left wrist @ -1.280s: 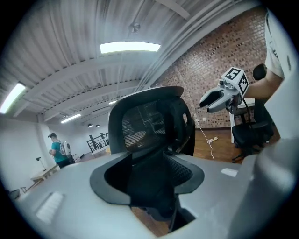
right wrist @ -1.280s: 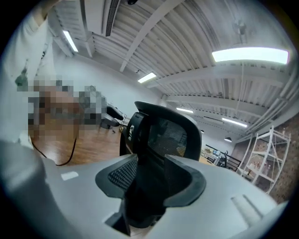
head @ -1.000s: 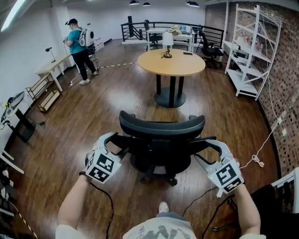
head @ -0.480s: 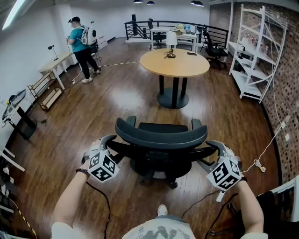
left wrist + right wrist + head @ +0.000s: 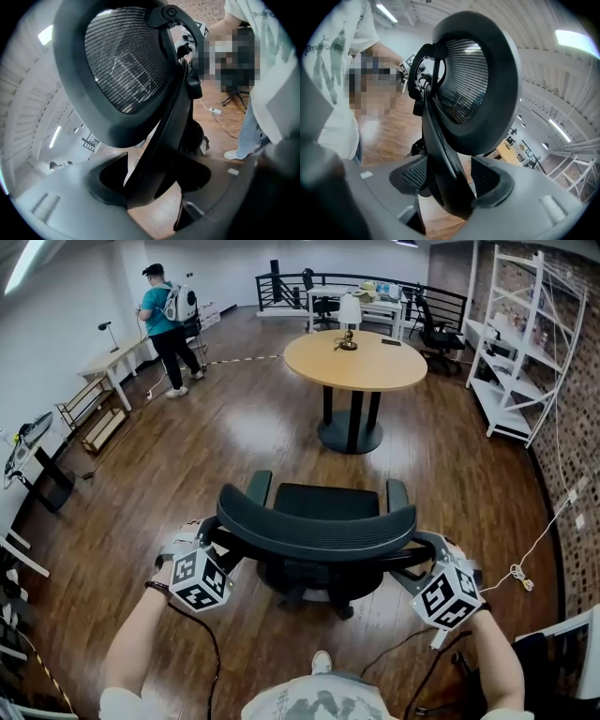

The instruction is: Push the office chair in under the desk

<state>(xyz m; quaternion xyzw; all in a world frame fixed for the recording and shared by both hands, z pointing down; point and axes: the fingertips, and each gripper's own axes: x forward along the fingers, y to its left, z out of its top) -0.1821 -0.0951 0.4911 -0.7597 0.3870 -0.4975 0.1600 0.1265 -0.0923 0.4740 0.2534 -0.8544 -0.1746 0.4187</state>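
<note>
The black mesh office chair (image 5: 314,526) stands on the wood floor right in front of me, its back toward me. My left gripper (image 5: 208,532) reaches in at the left side of the back frame and my right gripper (image 5: 433,547) at the right side. In the left gripper view a black frame strut (image 5: 168,136) runs between the jaws of my left gripper (image 5: 154,183), which are closing slightly. In the right gripper view a strut (image 5: 438,140) passes loosely between the jaws of my right gripper (image 5: 450,180), which are opening. The round wooden table (image 5: 354,360) stands beyond the chair.
A lamp (image 5: 349,320) stands on the round table. White shelving (image 5: 525,343) lines the brick wall on the right, and a cable (image 5: 525,559) lies on the floor there. A person (image 5: 169,315) stands at a long desk (image 5: 112,367) far left. More chairs and desks are at the back.
The chair's back and both grippers sit lower and nearer to me in the head view, and the seat now shows beyond the backrest. The round table looks a little closer.
</note>
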